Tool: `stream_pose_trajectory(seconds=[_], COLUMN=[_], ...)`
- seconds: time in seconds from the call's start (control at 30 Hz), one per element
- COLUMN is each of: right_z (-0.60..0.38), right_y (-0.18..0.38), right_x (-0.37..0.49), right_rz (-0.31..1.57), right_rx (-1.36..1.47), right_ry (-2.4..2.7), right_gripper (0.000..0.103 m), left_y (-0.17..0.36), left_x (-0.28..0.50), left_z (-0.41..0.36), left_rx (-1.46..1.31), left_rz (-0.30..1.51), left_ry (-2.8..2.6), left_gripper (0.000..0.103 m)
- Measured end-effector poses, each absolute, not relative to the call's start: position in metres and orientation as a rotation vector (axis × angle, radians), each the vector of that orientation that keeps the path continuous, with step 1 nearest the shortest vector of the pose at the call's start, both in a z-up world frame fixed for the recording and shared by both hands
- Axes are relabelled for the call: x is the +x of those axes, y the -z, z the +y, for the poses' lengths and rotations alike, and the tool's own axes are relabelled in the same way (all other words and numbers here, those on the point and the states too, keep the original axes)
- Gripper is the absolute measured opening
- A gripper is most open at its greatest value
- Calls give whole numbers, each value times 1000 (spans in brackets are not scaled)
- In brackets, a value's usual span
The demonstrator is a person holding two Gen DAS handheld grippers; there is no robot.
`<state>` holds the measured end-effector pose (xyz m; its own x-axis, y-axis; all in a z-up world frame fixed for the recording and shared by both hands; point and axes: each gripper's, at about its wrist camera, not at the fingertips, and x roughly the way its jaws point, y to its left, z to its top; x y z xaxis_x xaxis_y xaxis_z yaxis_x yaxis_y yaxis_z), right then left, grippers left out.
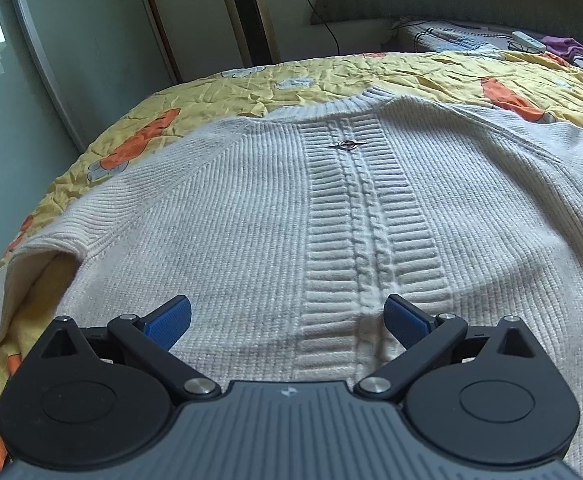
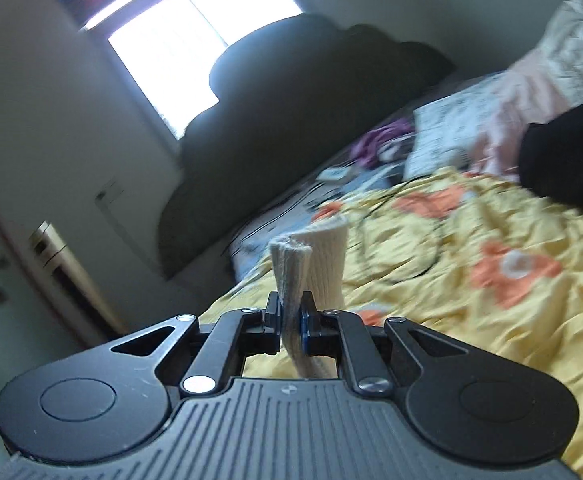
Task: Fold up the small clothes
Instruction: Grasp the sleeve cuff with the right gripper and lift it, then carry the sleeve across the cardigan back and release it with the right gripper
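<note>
A cream knitted sweater [image 1: 251, 200] lies spread flat on the yellow flowered bedspread [image 1: 331, 76], collar at the far side, a small metal pin [image 1: 346, 144] on its cable-knit centre band. My left gripper [image 1: 287, 320] is open just above the sweater's near hem, its blue pads [image 1: 171, 320] wide apart and empty. My right gripper [image 2: 290, 316] is shut on a cream ribbed sleeve cuff [image 2: 311, 268] and holds it lifted above the bedspread [image 2: 471, 320]. The cuff sticks up past the fingers.
A wardrobe door [image 1: 71, 60] stands left of the bed. A dark headboard [image 2: 271, 120] and window [image 2: 187, 28] are at the far end. Cables, a power strip [image 1: 527, 41], purple cloth [image 2: 379, 140], a pillow [image 2: 451, 128] and a black garment [image 2: 567, 152] lie on the bed.
</note>
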<state>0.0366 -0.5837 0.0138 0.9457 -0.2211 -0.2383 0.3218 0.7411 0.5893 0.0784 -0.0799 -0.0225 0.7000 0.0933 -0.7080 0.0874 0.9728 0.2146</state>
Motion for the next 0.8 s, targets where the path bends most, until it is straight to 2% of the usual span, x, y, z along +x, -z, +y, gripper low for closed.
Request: stream_pose_trajectory(seconds=[0.53,0.8], right_z=[-409,-361], right_y=[-7,-15], right_x=[105,123], right_rz=[422,456], right_rx=[648,628], right_ry=[-34,-85], right_gripper=[14,14], left_y=[21,24], left_x=[75,77], left_z=[-51,-26], left_rx=[229,185], left_rz=[753,769], left_ry=[-25,-47], left_gripper=[103,103])
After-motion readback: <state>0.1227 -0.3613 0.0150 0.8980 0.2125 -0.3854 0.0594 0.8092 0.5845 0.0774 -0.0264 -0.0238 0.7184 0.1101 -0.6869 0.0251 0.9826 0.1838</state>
